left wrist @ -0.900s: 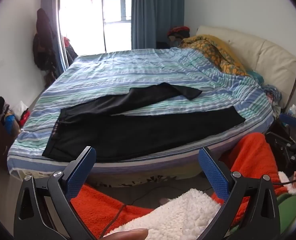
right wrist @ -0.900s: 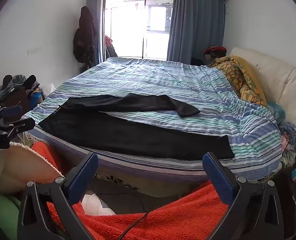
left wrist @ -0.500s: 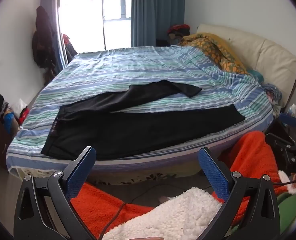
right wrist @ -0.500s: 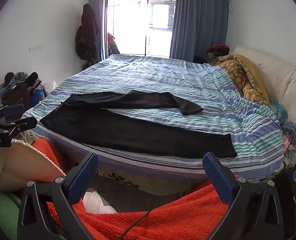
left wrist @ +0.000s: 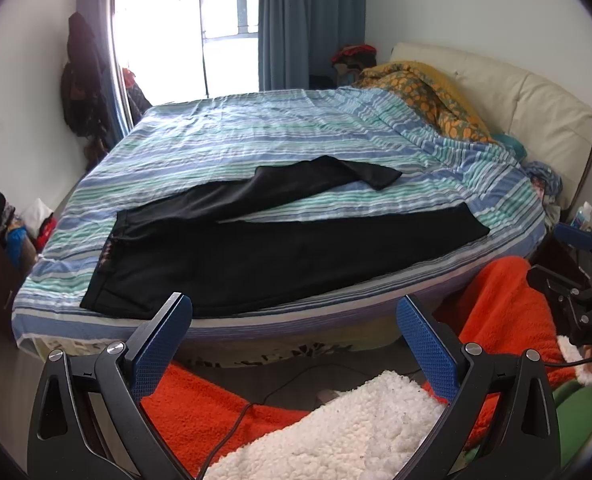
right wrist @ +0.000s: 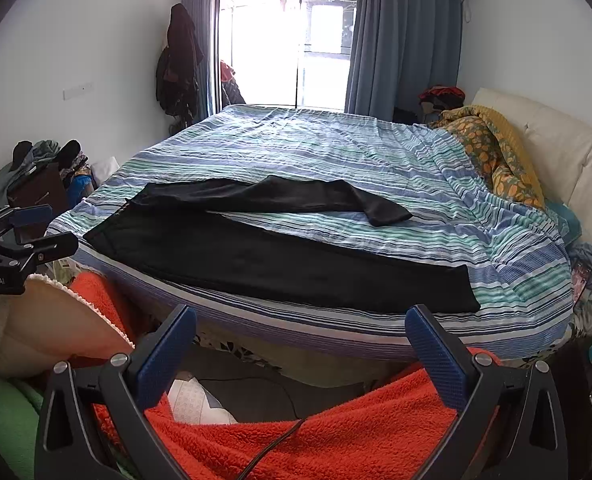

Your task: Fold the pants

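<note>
Black pants [left wrist: 256,252] lie limp on the striped bed [left wrist: 296,140], mid-frame; soft, light cloth, best pinched at waistband and hems. Both jaws spread, empty.

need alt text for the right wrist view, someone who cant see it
Black pants lie spread on a striped bed, one leg along the near edge, the other angled away. The open right hand-held gripper sits short of the bed, above orange fleece.
</note>
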